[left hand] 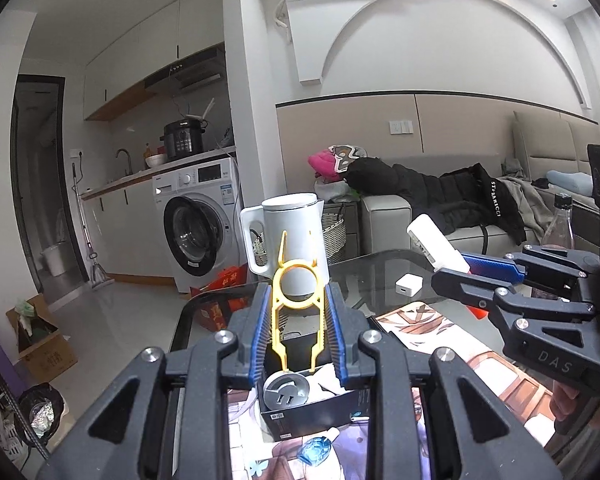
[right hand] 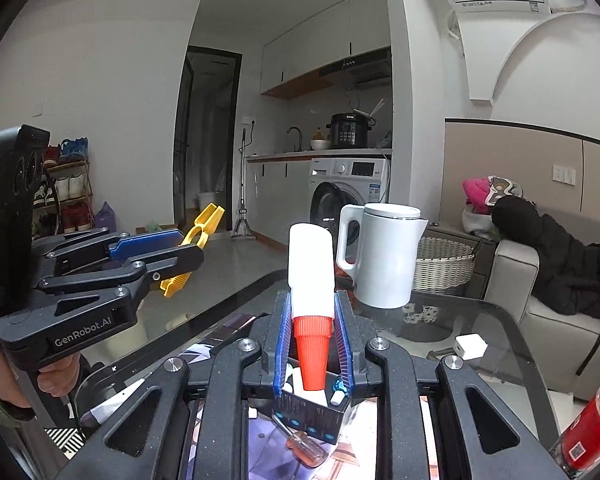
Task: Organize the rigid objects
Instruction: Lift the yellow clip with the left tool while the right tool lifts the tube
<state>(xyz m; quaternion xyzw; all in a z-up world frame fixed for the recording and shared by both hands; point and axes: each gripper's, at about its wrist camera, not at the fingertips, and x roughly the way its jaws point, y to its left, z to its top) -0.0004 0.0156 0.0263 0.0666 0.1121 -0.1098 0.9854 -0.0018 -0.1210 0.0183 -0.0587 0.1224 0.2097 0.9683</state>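
My left gripper [left hand: 298, 312] is shut on a yellow plastic tool [left hand: 297, 304] with a ring, held upright above an open dark box [left hand: 312, 408] that holds a grey round plug piece [left hand: 286, 390]. The tool also shows in the right wrist view [right hand: 194, 240], in the left gripper [right hand: 168, 256]. My right gripper [right hand: 312, 332] is shut on a white bottle with a red ribbed cap [right hand: 311, 300], cap pointing down over the dark box [right hand: 308, 416]. In the left wrist view the right gripper [left hand: 466, 276] holds the white bottle [left hand: 436, 244] at the right.
A white kettle [right hand: 380, 256] stands on the glass table [right hand: 480, 320], with a white charger cube [right hand: 471, 346] nearby. A screwdriver [right hand: 304, 446] lies beside the box. A red-labelled bottle [right hand: 592, 428] is at the right edge. A blue item [left hand: 316, 450] lies on the patterned mat.
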